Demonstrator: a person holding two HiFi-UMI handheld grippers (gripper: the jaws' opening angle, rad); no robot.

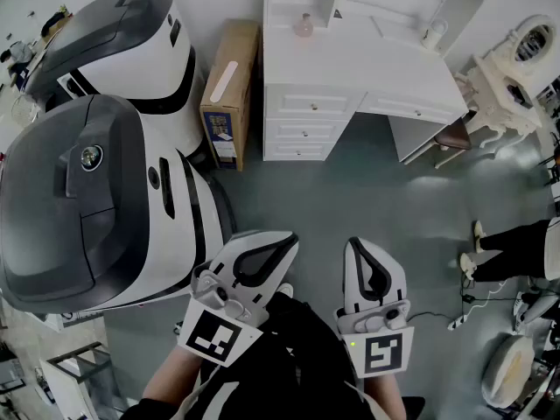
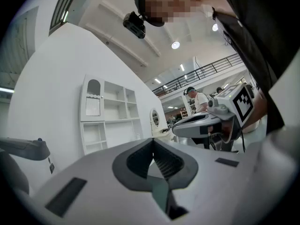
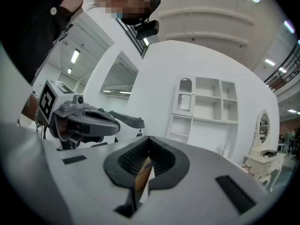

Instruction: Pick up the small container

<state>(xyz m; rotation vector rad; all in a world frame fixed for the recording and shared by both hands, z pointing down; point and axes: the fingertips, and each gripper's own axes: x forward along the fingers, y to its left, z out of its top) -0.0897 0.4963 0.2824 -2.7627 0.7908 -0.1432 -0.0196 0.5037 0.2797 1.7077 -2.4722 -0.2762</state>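
Head view, right hand-held gripper (image 1: 360, 244), desk (image 1: 350, 68) cropped

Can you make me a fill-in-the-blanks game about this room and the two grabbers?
The left gripper and right gripper both have their jaws ____. The little bottle on the white desk is coloured ____. In the head view, the cardboard box stands on the desk's ____ side.
Missing words: shut; pink; left.

The left gripper (image 1: 278, 245) and right gripper (image 1: 361, 248) are held level, side by side before the person's torso. Both pairs of jaws are closed together, empty.
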